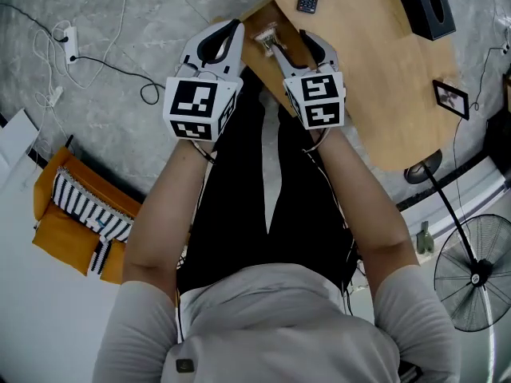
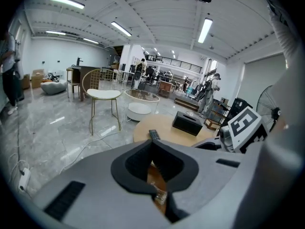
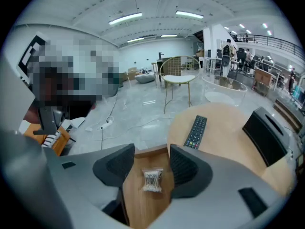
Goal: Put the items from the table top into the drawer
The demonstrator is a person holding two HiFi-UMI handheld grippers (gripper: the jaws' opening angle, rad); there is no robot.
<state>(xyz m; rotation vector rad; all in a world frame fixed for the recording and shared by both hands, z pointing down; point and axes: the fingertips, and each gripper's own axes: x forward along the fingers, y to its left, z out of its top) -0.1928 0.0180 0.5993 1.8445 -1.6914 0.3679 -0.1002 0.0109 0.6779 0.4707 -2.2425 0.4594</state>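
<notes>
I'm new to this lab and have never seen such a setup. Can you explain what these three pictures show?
There is no robot here. A person holds a two-jaw gripper in each hand, and the cubes with square markers are part of them. The head view looks down from the person's head. The other two views come from cameras riding on each gripper, looking along its jaws. The left gripper is shut and empty. The right gripper is open and empty. Below it, a small clear packet of what look like cotton swabs lies in the open drawer. On the round table lie a remote control and a black tissue box.
</notes>
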